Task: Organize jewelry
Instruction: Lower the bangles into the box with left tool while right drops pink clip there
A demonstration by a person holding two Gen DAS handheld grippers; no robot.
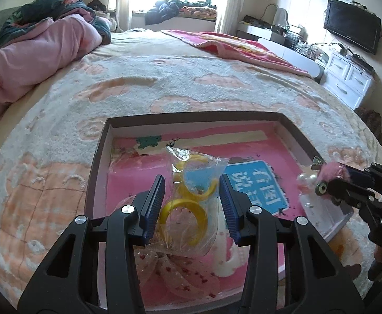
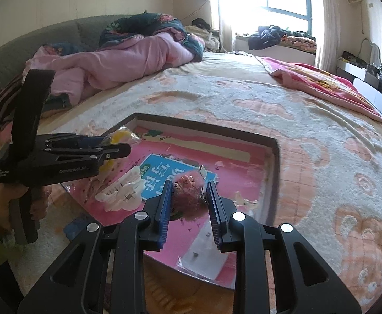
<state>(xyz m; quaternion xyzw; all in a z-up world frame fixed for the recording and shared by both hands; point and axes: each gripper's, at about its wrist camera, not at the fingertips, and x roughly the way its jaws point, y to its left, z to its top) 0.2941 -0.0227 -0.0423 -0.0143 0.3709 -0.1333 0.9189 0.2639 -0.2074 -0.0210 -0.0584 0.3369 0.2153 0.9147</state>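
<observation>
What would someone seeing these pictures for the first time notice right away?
Most striking is the clear bag of yellow rings held between the pads of the left hand-held gripper, above the shallow box with a pink lining on the bed. The right hand-held gripper is shut on a fuzzy pink ornament with pearly beads over the same box. Behind lies a heap of pink bedding.

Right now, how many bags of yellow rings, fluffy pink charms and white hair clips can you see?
Clear plastic bag of yellow rings, in the left gripper: 1
Fluffy pink pom-pom charm, in the right gripper: 1
White plastic claw hair clip, in the dark-rimmed box: 1
Total: 3
</observation>
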